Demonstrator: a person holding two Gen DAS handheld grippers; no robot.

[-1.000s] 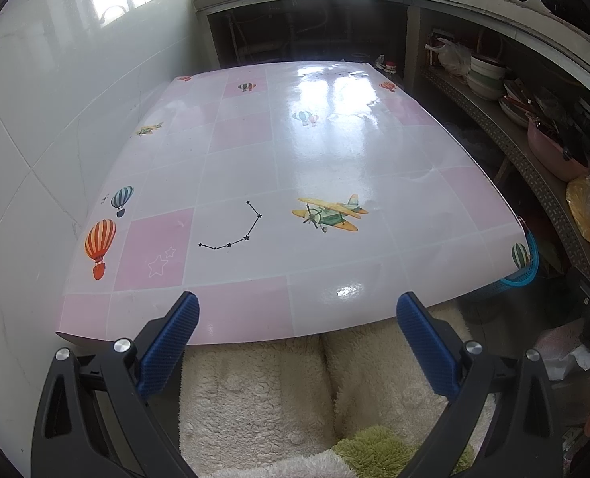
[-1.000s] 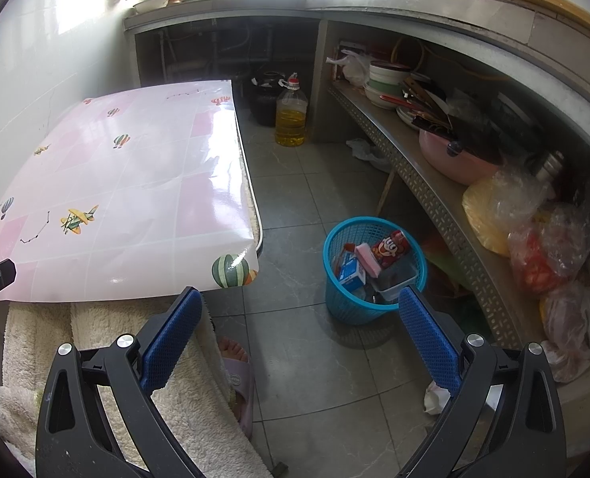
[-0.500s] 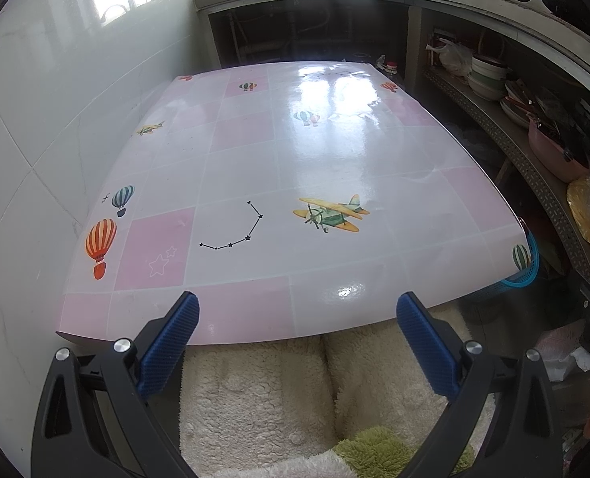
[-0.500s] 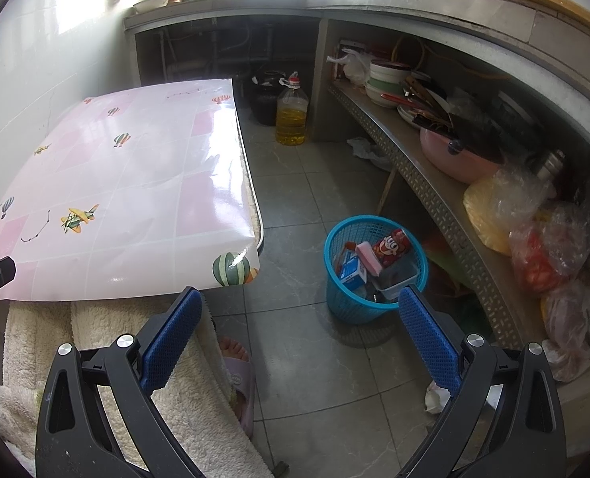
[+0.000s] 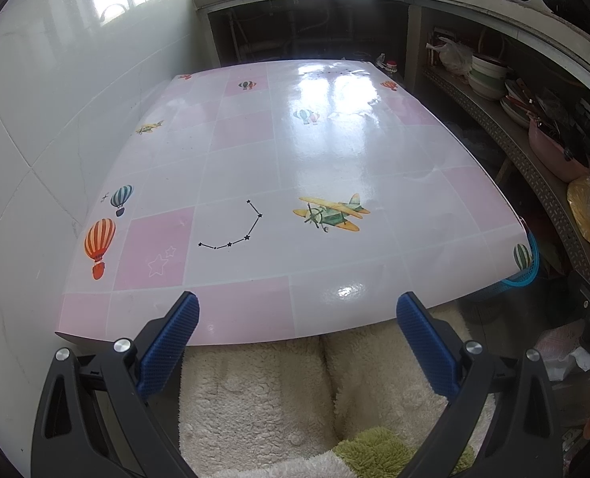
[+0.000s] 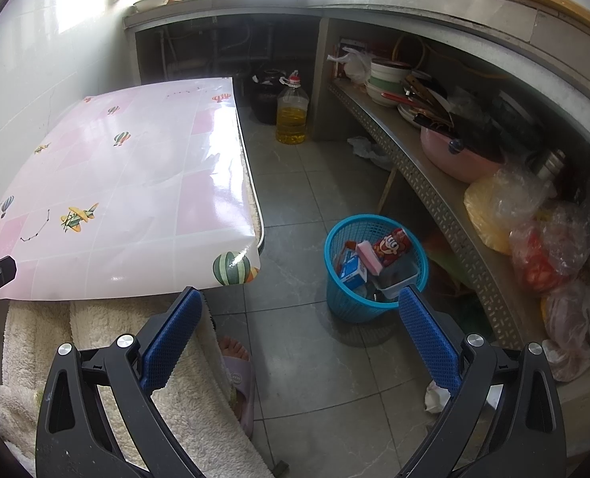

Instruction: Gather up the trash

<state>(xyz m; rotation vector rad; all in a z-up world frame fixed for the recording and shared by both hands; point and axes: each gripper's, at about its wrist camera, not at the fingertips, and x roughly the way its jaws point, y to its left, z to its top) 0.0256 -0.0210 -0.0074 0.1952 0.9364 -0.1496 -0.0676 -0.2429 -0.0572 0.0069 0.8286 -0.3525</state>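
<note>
Trash sits in the round blue plastic mesh basket [image 6: 375, 275] on the grey tiled floor [image 6: 318, 362], beside the table's right corner

Inside the basket lie a red snack packet with a cartoon face [image 6: 390, 246], a pink block [image 6: 368, 254], a blue-and-white carton [image 6: 350, 269] and a clear plastic tub [image 6: 398, 279]; a crumpled white scrap [image 6: 434, 396] lies on the floor nearer the camera, below the perforated metal shelf [image 6: 434, 183]. The right gripper [image 6: 295, 318] hangs over the floor with its blue-padded jaws spread wide and nothing between them. The left gripper [image 5: 296, 320] is likewise spread wide and empty at the near edge of the glossy pink-and-white checked tabletop with balloon and aeroplane prints [image 5: 295, 167], above cream fleece-covered legs [image 5: 255, 390]. A foot in a pale slipper [image 6: 237, 362] rests on the tiles
</note>
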